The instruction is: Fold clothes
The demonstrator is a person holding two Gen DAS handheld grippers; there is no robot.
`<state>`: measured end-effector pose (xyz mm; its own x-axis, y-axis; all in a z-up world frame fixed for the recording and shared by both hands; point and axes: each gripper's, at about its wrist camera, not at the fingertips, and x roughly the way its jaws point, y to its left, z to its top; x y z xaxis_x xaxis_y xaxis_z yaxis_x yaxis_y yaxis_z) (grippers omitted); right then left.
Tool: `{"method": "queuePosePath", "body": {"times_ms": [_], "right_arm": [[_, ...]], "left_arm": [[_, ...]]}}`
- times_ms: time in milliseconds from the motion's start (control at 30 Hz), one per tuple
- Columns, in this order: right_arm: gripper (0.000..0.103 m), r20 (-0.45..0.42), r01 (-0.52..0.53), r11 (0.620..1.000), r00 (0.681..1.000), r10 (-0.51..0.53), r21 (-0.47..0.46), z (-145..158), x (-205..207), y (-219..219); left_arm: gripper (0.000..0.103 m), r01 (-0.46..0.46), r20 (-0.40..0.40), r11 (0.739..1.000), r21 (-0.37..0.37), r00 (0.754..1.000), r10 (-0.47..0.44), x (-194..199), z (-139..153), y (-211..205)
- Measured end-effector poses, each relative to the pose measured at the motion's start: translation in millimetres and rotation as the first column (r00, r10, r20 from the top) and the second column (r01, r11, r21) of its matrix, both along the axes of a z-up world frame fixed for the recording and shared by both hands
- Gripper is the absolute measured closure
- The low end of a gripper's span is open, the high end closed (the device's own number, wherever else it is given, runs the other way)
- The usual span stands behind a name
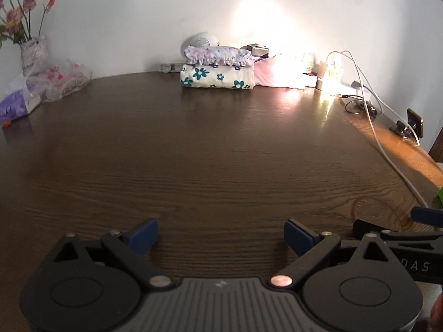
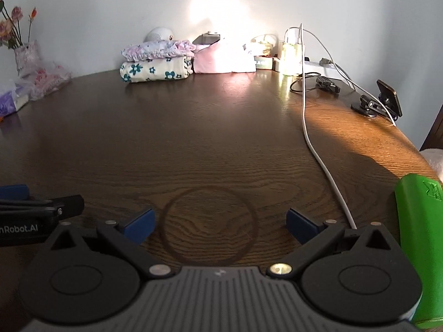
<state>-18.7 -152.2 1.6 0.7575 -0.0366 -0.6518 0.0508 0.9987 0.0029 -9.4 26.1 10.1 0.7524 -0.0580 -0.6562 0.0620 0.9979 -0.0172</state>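
Left wrist view: my left claw [image 1: 221, 233] hangs released over the dark wood worktop [image 1: 210, 149], blue pads spread wide with nothing but bare grain between them. Far ahead of the claw, against the wall, sits a folded cream garment with teal flowers [image 1: 217, 77], and a folded frilled lilac piece [image 1: 218, 54] rests on top of it. Touching that stack on its right lies a pink garment [image 1: 272, 73], half washed out by glare, so I cannot tell how neatly it is folded. Off to the claw's right, the tip of my right claw [image 1: 398, 228] pokes into view.

Right wrist view: my right claw [image 2: 220, 225] is likewise released and empty, poised over a ring mark [image 2: 209, 225] in the wood. The same stack stands far ahead and to its left, the pink piece beside it. A white cable [image 2: 313, 144] trails down the worktop to the claw's right, and a green object [image 2: 418, 246] stands close on that side.

I judge the folding largely done: three pieces sit at the back, and no unfolded clothing lies within reach in either view. Whether more garments wait out of view, I cannot say.
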Motion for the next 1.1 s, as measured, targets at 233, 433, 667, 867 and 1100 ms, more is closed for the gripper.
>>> {"method": "queuePosePath", "body": {"times_ms": [233, 433, 667, 867, 1100], "right_arm": [[0.0, 0.008, 0.01, 1.0, 1.0, -0.01, 0.009, -0.8, 1.7, -3.0], [0.0, 0.007, 0.011, 1.0, 1.0, -0.011, 0.01, -0.4, 2.0, -3.2], [0.0, 0.007, 0.015, 1.0, 1.0, -0.015, 0.01, -0.6, 3.0, -4.2], [0.0, 0.008, 0.021, 1.0, 1.0, -0.021, 0.009, -0.5, 3.4, -4.6], [0.0, 0.008, 0.022, 1.0, 1.0, -0.022, 0.011, -0.6, 2.3, -5.2]], "left_arm": [[0.0, 0.03, 0.016, 0.999, 0.029, 0.999, -0.03, 1.0, -6.2, -1.8], [0.0, 0.033, 0.023, 0.999, 0.03, 0.999, -0.034, -0.6, -6.7, -2.2], [0.0, 0.03, 0.023, 0.999, 0.031, 0.999, -0.031, -0.1, -6.6, -2.2], [0.0, 0.035, 0.021, 0.999, 0.029, 0.999, -0.036, 1.2, -6.1, -1.0], [0.0, 0.036, 0.021, 0.999, 0.026, 0.999, -0.036, 0.4, -6.1, -1.2]]}}
